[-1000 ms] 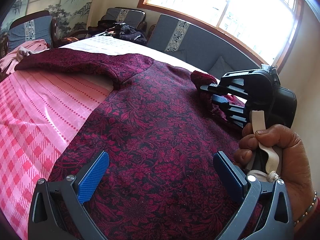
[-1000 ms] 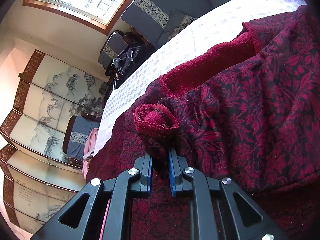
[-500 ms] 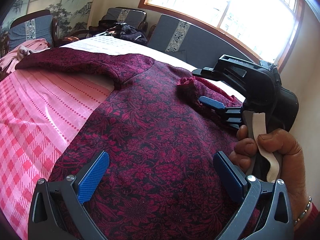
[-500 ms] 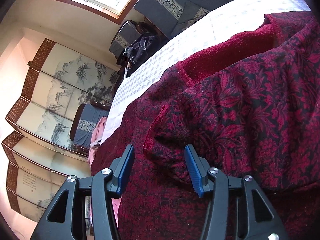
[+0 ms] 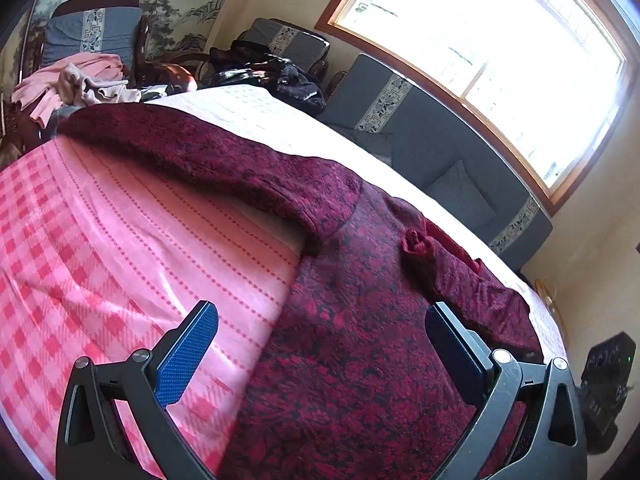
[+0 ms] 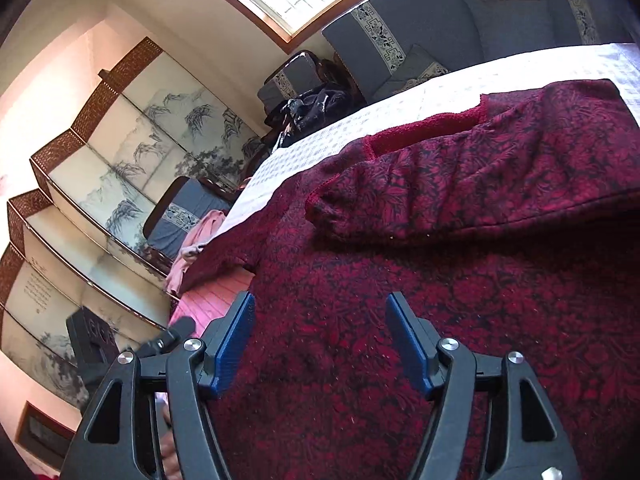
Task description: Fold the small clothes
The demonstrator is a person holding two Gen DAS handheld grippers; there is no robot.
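Right wrist view: both grippers' jaws gaped wide, holding nothing; the sleeve (image 6: 460,196) lay folded across the garment (image 6: 400,340), upper right.

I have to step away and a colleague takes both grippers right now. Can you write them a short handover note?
Left gripper: open, empty, over the edge of the dark red floral knit sweater where it meets the pink checked bedspread.
Right gripper: open, empty, above the sweater's body.
Sweater lies spread on the bed. One sleeve is folded in across the body, its cuff resting on the chest. The other sleeve lies stretched out toward the pink clothes pile.
Done: first sleeve fold.
Left: probably fold in the outstretched sleeve, then fold the body.
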